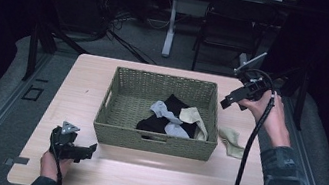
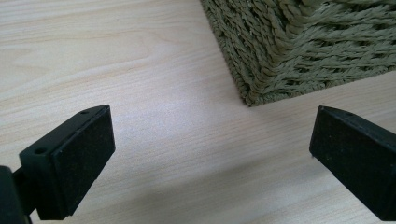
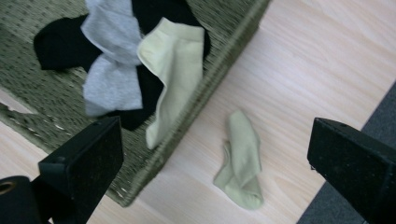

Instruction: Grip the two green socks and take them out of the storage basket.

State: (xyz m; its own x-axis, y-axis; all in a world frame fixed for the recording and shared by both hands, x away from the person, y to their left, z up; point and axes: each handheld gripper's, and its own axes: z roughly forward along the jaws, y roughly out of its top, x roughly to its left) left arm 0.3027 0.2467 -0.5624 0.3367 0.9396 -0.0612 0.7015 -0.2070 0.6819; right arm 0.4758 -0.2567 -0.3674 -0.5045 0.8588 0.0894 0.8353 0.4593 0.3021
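Idling near tabletop's front-left corner, left gripper (image 1: 86, 152) gaping wide, empty | holding socks, olive woven basket (image 1: 110, 133) mid-tabletop | lying by right edge, pale-green sock (image 1: 231, 141) | hovering above, right gripper (image 1: 226, 103) wide, empty; likely next: descending, pinching sock

Table (image 1: 147, 181) centre is blocked by the woven basket (image 1: 154, 141); socks (image 1: 173, 119) are piled in its right half, left half is left bare. Open strips of table are seen in front, left and behind. The right strip is narrow, partly taken by a pale sock (image 3: 240, 163) lying just beside the basket wall.
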